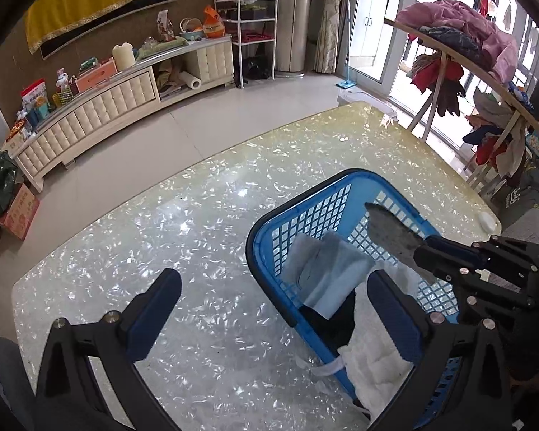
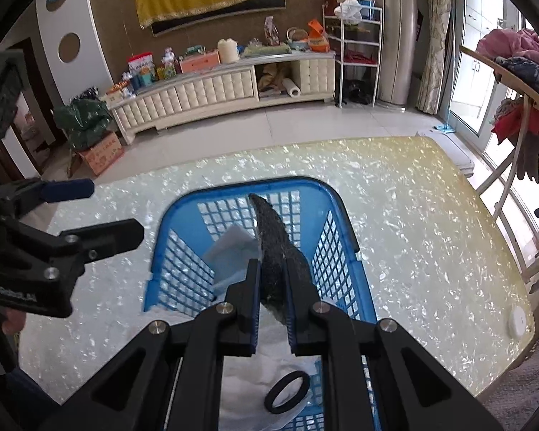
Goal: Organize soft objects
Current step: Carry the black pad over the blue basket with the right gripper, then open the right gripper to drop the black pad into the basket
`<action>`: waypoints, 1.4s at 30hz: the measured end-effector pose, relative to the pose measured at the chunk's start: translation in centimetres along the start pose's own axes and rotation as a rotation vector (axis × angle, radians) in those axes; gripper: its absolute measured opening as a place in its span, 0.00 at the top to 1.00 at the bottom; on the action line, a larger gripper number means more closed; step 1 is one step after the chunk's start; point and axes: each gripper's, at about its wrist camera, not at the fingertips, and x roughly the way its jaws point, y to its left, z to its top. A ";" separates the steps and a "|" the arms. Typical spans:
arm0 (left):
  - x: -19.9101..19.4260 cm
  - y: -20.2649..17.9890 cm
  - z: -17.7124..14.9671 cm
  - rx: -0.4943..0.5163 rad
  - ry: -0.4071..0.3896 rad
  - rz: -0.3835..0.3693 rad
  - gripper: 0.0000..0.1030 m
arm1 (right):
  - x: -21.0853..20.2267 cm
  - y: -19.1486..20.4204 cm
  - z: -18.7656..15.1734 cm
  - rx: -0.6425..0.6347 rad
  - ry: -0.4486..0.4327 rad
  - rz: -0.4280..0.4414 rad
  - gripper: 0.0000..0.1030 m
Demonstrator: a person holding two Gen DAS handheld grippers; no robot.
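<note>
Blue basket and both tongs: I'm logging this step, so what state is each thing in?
Blue basket: upright on the table, partly filled.
Grey scrap: clamped, held above the basket.
Right tongs: shut on the grey scrap.
Left tongs: open, empty.
Pale blue cloth: lying in the basket.

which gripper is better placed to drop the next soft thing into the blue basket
Right. The right gripper is already shut on the grey scouring pad, held over the blue basket. The left gripper stands open and empty at the basket's near rim.
</note>
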 end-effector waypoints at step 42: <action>-1.9 0.2 -2.6 -0.009 -0.008 -0.026 0.00 | -1.2 -0.4 -0.6 0.014 0.013 -0.010 0.01</action>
